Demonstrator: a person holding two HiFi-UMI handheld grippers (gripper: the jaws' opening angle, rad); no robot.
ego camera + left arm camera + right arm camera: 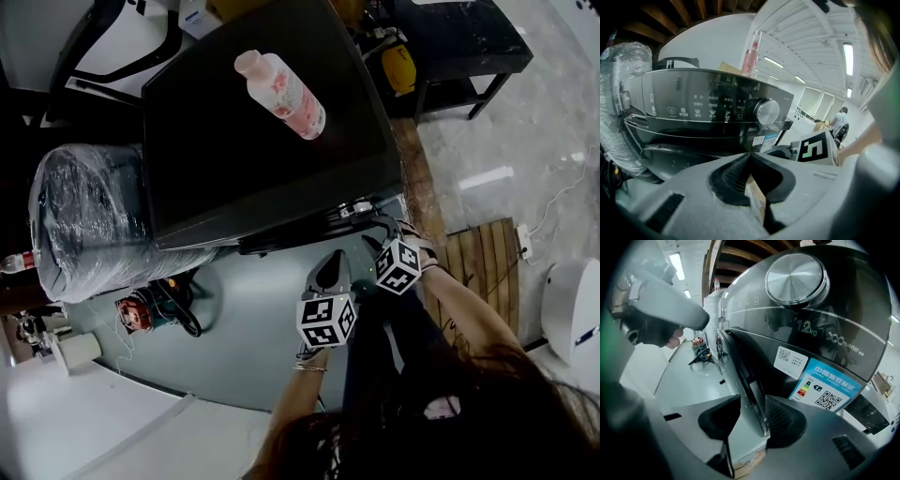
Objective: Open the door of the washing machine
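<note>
A pink bottle [281, 94] stands upright ahead of me, with a plastic-wrapped drum [89, 211] off to my left. On my right a slatted wooden board [483, 258] lies on the floor [525, 141].

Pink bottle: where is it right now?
Head view, upper centre: the pink bottle sits on the washing machine's black top, toward its back, right of the plastic-wrapped bundle. Left gripper view shows it above the control panel.

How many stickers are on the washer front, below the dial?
2: a small white sticker just below the dial, and a larger blue energy label right of it. More may be hidden.
</note>
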